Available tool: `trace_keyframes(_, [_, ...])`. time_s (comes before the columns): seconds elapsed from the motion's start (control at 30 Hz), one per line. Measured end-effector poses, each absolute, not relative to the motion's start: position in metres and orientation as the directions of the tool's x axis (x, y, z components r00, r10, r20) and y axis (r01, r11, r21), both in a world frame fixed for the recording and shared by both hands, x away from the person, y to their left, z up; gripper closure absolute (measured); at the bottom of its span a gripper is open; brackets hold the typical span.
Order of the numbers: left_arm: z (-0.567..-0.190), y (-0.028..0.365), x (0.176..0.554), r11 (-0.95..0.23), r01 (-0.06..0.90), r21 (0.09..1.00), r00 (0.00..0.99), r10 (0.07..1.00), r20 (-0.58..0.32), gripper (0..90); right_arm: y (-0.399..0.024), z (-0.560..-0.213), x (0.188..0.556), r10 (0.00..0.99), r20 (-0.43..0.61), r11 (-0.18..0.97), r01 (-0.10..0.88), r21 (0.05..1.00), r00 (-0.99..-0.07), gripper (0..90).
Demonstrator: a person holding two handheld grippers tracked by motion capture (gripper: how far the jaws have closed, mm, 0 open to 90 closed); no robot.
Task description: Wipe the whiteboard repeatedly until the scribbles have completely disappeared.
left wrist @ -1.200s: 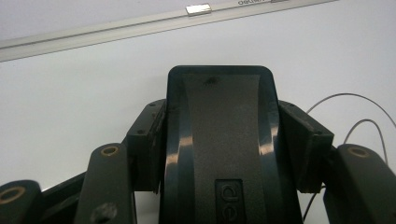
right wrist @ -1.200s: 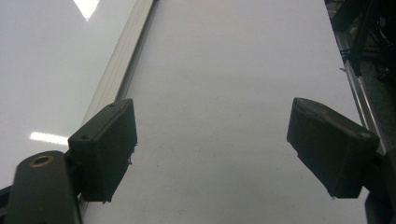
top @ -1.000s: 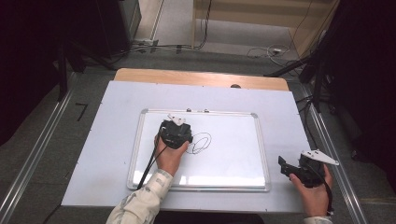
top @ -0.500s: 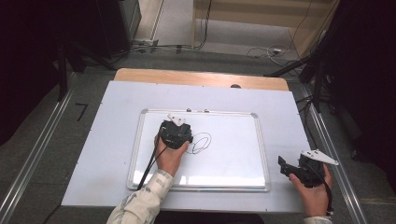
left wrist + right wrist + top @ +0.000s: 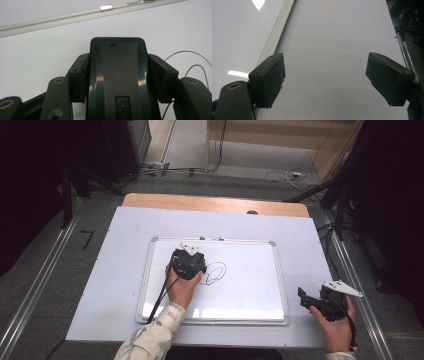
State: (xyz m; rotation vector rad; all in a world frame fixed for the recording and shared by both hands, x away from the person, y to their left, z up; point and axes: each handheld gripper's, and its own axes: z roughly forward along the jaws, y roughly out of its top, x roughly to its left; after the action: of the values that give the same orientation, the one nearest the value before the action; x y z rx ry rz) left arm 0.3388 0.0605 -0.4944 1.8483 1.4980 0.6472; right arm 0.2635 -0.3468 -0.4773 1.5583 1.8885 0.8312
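Whiteboard [image 5: 250, 295] lies flat on the white counter [image 5: 110, 265], silver frame, long edge toward the person. Left claw [image 5: 189, 262] sits over the board's left-center, held in the left hand [image 5: 181, 287], cable trailing back toward the sleeve. In the left claw view its jaws are clamped on a black eraser [image 5: 116, 77], one pad on each side, eraser pressed flat-ish vs the board surface. Black scribble loop [image 5: 215, 272] drawn on the board just right of the eraser; same lines show at the right edge of the left claw view [image 5: 190, 61]. Board's top frame w/ small metal clip [image 5: 106, 8] is ahead of the eraser.

Right claw [image 5: 312, 301] is off the board, over bare counter near the board's lower right corner, in the right hand [image 5: 335, 325]. Right claw view: jaws spread wide, nothing between them, board frame [image 5: 277, 32] running along the left.
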Motion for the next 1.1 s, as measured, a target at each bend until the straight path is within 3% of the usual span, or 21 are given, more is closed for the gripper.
trace_keyframes(1.1, [-0.495, 0.035, 0.340, -0.154, 0.643, 0.750, 0.252, 0.967, -0.017, 41.3, -0.346, -0.476, 0.262, 0.983, -0.030, 0.141, 0.641, 0.755, -0.181, 14.8])
